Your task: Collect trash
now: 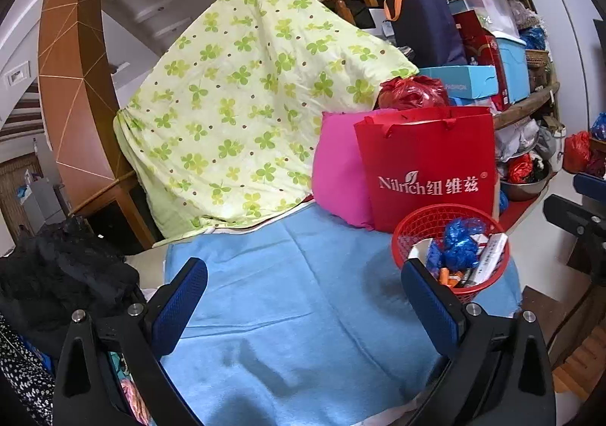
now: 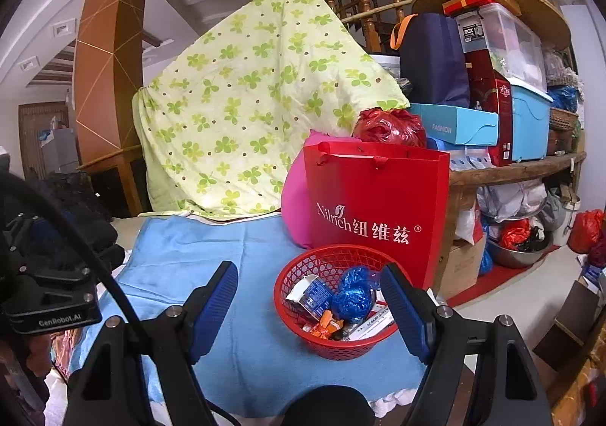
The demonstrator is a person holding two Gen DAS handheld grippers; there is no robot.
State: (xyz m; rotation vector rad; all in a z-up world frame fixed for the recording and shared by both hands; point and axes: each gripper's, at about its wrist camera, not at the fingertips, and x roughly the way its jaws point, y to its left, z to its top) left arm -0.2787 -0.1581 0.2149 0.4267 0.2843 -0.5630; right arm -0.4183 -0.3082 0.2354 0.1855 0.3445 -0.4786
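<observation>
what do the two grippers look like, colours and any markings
Both grippers match: the left gripper and right gripper have black angular frames with silver bolts and blue textured finger pads. A black block beside the right one reads GenRobot.AI, with a black cable curving past.

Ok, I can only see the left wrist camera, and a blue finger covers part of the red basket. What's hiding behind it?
Observer: In the right wrist view the red basket shows whole. A small white and blue carton lies in full view at its left side, beside the crumpled blue wrapper.
Operator: Is my other gripper holding anything?
Observer: No. The right gripper is open, with nothing pinched between its fingers.
Operator: What's next to the red bag, low down?
Observer: A cardboard box stands on the floor just right of the red bag, under the wooden shelf.
</observation>
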